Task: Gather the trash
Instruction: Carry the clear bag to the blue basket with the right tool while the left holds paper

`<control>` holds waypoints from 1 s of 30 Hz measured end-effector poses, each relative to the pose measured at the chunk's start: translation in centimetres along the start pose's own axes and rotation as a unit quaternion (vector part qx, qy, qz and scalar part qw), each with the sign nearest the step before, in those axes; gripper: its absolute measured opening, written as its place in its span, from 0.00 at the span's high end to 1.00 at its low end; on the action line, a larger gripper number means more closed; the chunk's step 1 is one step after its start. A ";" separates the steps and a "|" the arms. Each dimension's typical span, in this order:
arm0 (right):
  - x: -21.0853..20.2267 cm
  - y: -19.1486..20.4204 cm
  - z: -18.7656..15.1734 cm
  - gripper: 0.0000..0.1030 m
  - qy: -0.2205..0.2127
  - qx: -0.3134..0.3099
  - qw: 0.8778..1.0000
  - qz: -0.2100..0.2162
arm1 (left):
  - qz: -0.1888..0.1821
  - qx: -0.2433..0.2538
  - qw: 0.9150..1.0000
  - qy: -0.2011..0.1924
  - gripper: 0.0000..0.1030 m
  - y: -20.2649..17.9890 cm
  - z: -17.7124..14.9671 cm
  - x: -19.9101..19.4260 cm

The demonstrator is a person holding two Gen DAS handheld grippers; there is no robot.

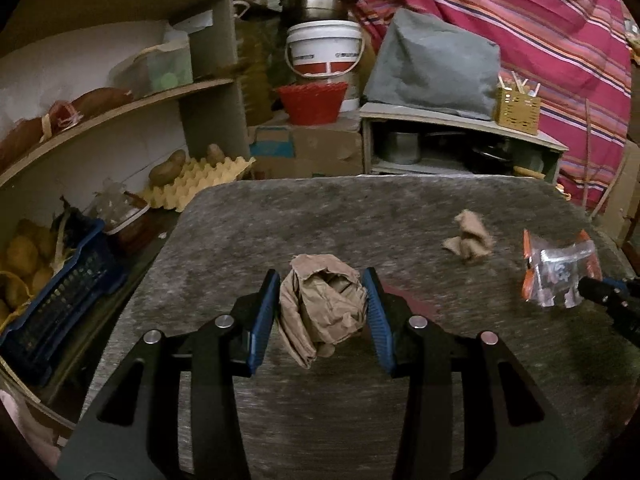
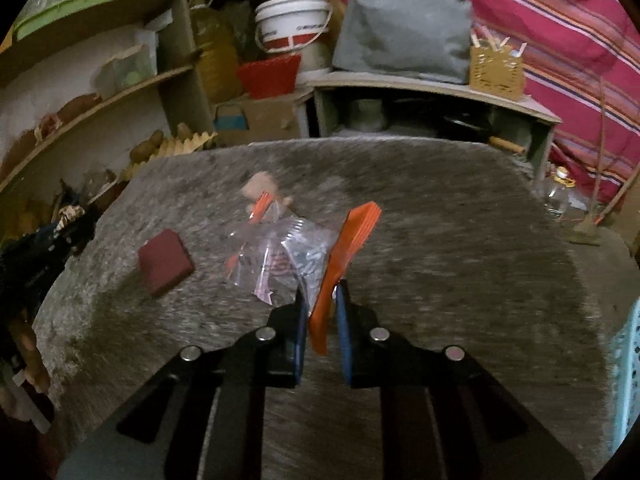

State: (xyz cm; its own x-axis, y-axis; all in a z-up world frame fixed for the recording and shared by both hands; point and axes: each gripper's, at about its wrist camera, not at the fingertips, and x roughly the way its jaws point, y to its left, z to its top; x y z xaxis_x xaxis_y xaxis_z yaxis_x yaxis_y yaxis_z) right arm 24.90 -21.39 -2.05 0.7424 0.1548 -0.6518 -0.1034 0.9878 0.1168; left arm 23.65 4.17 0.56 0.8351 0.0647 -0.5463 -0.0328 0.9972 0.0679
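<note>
While left gripper (image 1: pixel 324 300) jaws clamp crumpled paper (image 1: pixel 322 304), right gripper (image 2: pixel 322 300) jaws pinch wrapper (image 2: pixel 296 252), orange edge upright.

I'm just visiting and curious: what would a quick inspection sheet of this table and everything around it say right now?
Surface: grey mottled tabletop, worn, mostly bare.
Job's things: crumpled brown paper between the left gripper's pads; clear plastic wrapper with orange edges pinched by the right gripper; small crumpled scrap lying loose on the table.
Clutter: dark red flat block lying on the table.
Grippers: left gripper shut on the brown paper; right gripper shut on the wrapper's orange edge.
Cables: nothing seen.
Surroundings: shelves with an egg tray and potatoes, blue crate, white bucket, red basket, striped cloth.
</note>
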 end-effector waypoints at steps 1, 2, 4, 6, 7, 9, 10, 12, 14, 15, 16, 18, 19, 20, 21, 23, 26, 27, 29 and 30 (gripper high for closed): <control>-0.5 -0.7 0.0 0.86 -0.004 0.004 1.000 -0.003 | -0.003 0.001 1.000 -0.001 0.60 -0.6 0.1 -0.1; -0.9 -1.2 0.0 0.86 -0.007 0.007 1.000 -0.007 | -0.006 0.002 1.000 -0.001 0.60 -1.0 0.1 -0.2; -1.7 -2.4 -0.1 0.86 -0.014 0.012 1.000 -0.015 | -0.011 0.005 1.000 -0.004 0.60 -2.2 0.2 -0.4; -2.6 -3.7 -0.2 0.86 -0.021 0.015 0.999 -0.025 | -0.015 0.006 1.000 -0.006 0.60 -3.3 0.2 -0.5; -3.0 -4.2 -0.3 0.86 -0.023 0.016 0.999 -0.029 | -0.018 0.007 1.000 -0.006 0.60 -3.8 0.3 -0.6; -3.8 -5.5 -0.3 0.86 -0.029 0.021 0.999 -0.039 | -0.022 0.008 1.000 -0.006 0.60 -4.9 0.3 -0.6; -4.1 -5.9 -0.4 0.86 -0.031 0.022 0.998 -0.041 | -0.025 0.010 1.000 -0.007 0.60 -5.5 0.4 -0.7; -5.0 -7.3 -0.5 0.86 -0.034 0.028 0.998 -0.050 | -0.029 0.013 0.999 -0.007 0.60 -6.5 0.4 -0.7; -5.8 -8.6 -0.7 0.86 -0.037 0.033 0.997 -0.059 | -0.033 0.017 0.999 -0.006 0.60 -7.5 0.4 -0.6; -6.1 -9.1 -0.8 0.86 -0.039 0.035 0.997 -0.063 | -0.036 0.019 0.999 -0.007 0.60 -8.1 0.4 -0.7; -6.6 -10.0 -0.9 0.86 -0.041 0.040 0.996 -0.068 | -0.037 0.020 0.999 -0.008 0.60 -8.5 0.4 -0.8; -7.4 -11.3 -1.3 0.86 -0.044 0.048 0.995 -0.075 | -0.042 0.022 0.999 -0.009 0.60 -9.4 0.5 -1.0; -8.0 -12.4 -1.5 0.86 -0.045 0.053 0.994 -0.081 | -0.044 0.022 0.999 -0.010 0.60 -9.9 0.6 -1.1; -8.3 -12.8 -1.7 0.86 -0.046 0.056 0.994 -0.085 | -0.045 0.023 0.999 -0.010 0.60 -10.2 0.7 -1.2; -8.9 -13.8 -1.9 0.86 -0.048 0.061 0.993 -0.091 | -0.047 0.024 0.999 -0.012 0.60 -10.8 0.8 -1.4; -9.8 -15.4 -2.5 0.86 -0.050 0.072 0.991 -0.100 | -0.052 0.030 0.998 -0.019 0.60 -12.2 1.1 -2.2; -11.2 -17.9 -3.1 0.86 -0.055 0.085 0.988 -0.114 | -0.061 0.034 0.997 -0.031 0.60 -14.2 1.4 -3.2; -11.8 -18.9 -3.3 0.86 -0.057 0.089 0.987 -0.122 | -0.064 0.035 0.997 -0.033 0.60 -14.8 1.4 -3.5; -12.7 -20.3 -3.9 0.86 -0.059 0.094 0.985 -0.134 | -0.067 0.043 0.996 -0.037 0.60 -16.2 1.4 -4.0; -13.0 -20.9 -4.1 0.86 -0.059 0.096 0.984 -0.139 | -0.069 0.048 0.996 -0.039 0.60 -17.1 1.4 -4.3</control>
State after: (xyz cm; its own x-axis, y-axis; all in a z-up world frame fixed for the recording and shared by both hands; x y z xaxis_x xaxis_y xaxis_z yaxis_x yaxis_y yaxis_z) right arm 14.69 -43.93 0.87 0.7972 -0.1361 -0.5882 0.2340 0.9678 0.0931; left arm 21.42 -13.26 2.87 0.8680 -0.0799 -0.4900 0.1349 0.9878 0.0779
